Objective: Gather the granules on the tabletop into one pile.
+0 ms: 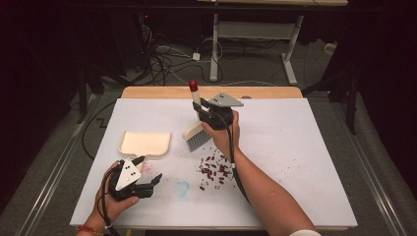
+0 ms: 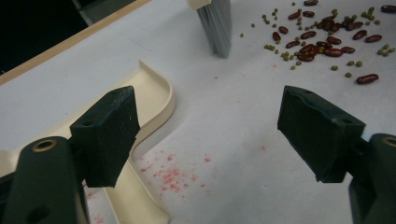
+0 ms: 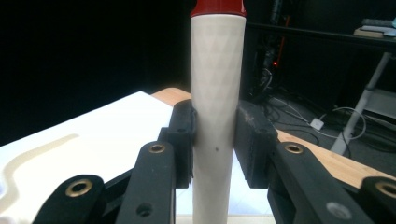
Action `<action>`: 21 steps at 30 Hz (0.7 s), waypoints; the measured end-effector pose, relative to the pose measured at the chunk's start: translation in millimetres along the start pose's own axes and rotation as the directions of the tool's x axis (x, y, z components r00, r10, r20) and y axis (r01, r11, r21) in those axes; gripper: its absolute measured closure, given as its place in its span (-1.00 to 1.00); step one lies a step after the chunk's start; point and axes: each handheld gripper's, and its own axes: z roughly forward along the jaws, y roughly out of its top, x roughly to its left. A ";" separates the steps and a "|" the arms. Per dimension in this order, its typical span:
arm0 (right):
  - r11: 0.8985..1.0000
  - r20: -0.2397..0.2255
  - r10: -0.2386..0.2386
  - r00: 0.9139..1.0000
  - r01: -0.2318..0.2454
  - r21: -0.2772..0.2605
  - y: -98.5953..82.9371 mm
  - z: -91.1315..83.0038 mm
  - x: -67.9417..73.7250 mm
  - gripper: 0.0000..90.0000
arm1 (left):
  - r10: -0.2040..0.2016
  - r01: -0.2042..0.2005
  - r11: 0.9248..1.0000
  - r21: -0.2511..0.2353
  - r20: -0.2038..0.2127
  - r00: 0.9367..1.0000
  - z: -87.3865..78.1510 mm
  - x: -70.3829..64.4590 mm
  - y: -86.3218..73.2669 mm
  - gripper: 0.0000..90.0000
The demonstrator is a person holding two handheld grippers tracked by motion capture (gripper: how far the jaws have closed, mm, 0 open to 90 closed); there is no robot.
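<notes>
My right gripper [image 1: 202, 110] is shut on the cream handle of a hand brush [image 1: 195, 132] with a red cap; the brush stands nearly upright, its grey bristles [image 2: 215, 27] close above the white mat. In the right gripper view both pads clamp the brush handle [image 3: 215, 102]. A scatter of red beans [image 1: 214, 170] and small green beans [image 2: 286, 54] lies just in front of the bristles. A cream dustpan [image 1: 144, 143] rests at the left of the mat. My left gripper [image 1: 146, 169] hovers open by the dustpan's near corner [image 2: 154, 93], nothing between its fingers.
The white mat [image 1: 295, 147] covers most of a wooden table [image 1: 147, 92]. Pink specks [image 2: 170, 172] and a faint blue smear [image 1: 181, 188] stain the mat near the left gripper. Cables and a desk frame [image 1: 255, 29] lie on the floor behind.
</notes>
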 end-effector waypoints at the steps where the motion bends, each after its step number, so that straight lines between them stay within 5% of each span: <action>1: 1.000 0.005 -0.014 1.000 0.014 -0.003 -1.1 -6.2 1.1 0.56 | 0.009 -0.009 1.000 0.007 0.003 1.000 0.3 -1.7 0.3 -0.56; 12: 1.000 0.002 -0.003 1.000 0.003 -0.019 -14.7 -63.3 0.5 0.56 | 0.024 -0.025 0.999 0.024 0.025 0.999 4.4 -7.5 3.0 -0.56; 21: 1.000 -0.009 -0.016 1.000 0.015 -0.006 -17.9 -88.8 1.9 0.56 | 0.033 -0.034 0.999 0.039 0.026 0.999 6.6 -11.2 5.3 -0.56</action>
